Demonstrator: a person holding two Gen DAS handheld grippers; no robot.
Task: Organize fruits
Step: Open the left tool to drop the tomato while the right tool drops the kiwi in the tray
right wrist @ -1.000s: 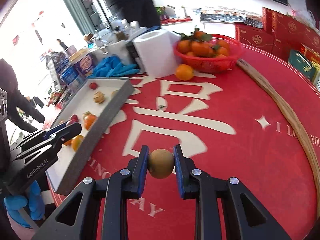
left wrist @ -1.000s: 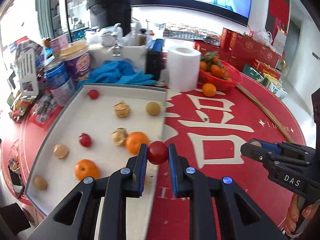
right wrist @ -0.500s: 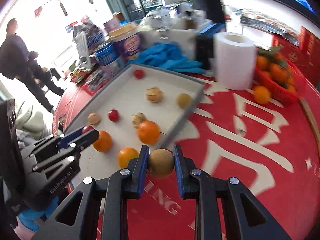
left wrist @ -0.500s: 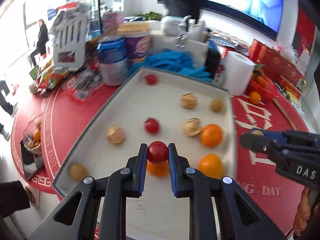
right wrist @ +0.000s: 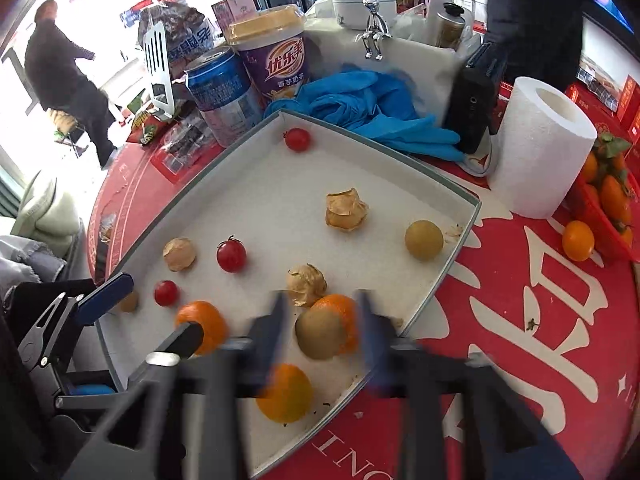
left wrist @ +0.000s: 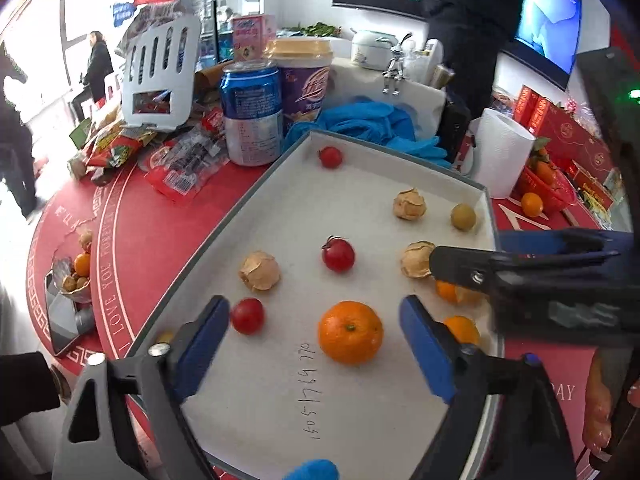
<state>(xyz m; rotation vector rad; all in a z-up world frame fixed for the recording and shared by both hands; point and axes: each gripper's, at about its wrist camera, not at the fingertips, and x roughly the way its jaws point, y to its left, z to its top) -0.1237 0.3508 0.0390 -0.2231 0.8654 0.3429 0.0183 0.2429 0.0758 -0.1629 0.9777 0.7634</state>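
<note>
Both hand-held grippers' jaws have just been opening over the tray point(left wrist: 372, 148): left hand-held gripper point(left wrist: 316, 322) beside a cherry tomato point(left wrist: 248, 316) at nine o'clock, right hand-held gripper point(right wrist: 320, 322) astride a brown fruit point(right wrist: 320, 334). Light, round, thin-skinned fruit likely rolls; grip gently across the middle.

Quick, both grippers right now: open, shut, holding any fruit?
Left gripper: jaws just opened, holding nothing; cherry tomato lies by its left finger.
Right gripper: jaws just opened; brown fruit between them, unpinched.
</note>
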